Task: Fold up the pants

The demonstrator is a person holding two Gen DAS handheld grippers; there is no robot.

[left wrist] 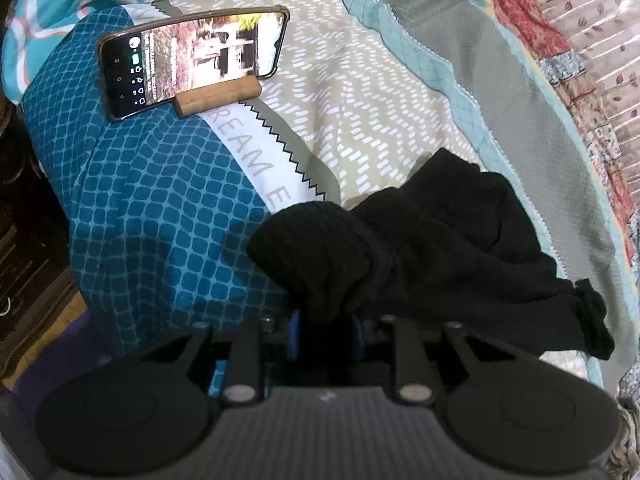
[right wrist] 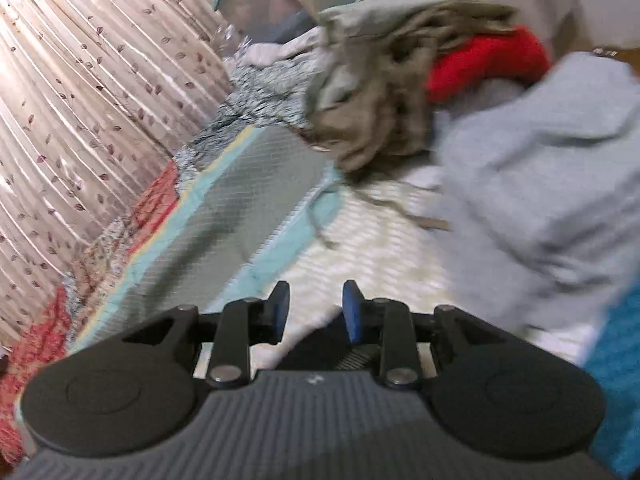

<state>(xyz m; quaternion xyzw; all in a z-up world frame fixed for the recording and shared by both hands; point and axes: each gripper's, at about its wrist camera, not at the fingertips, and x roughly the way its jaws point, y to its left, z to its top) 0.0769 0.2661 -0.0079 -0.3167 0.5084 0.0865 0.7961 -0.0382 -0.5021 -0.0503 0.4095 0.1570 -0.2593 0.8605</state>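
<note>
In the left wrist view, black pants (left wrist: 420, 236) lie bunched on the bed, one ribbed end rising toward the camera. My left gripper (left wrist: 326, 320) is shut on that end. The cloth drapes over the fingers, so only slivers of the blue pads (left wrist: 295, 336) show. In the right wrist view, my right gripper (right wrist: 316, 306) is open above the patterned bedspread (right wrist: 360, 248), and nothing sits between its blue pads (right wrist: 280, 308). A dark patch (right wrist: 316, 344) lies low behind the fingers; the view is blurred and I cannot tell what it is.
A phone (left wrist: 192, 56) with a lit screen leans in a wooden stand (left wrist: 218, 98) on a blue patterned pillow (left wrist: 152, 208). Ahead of the right gripper is a heap of clothes: a tan garment (right wrist: 380, 92), a red one (right wrist: 488, 60), a pale grey one (right wrist: 540, 184). A leaf-print curtain (right wrist: 80, 100) hangs beyond the bed.
</note>
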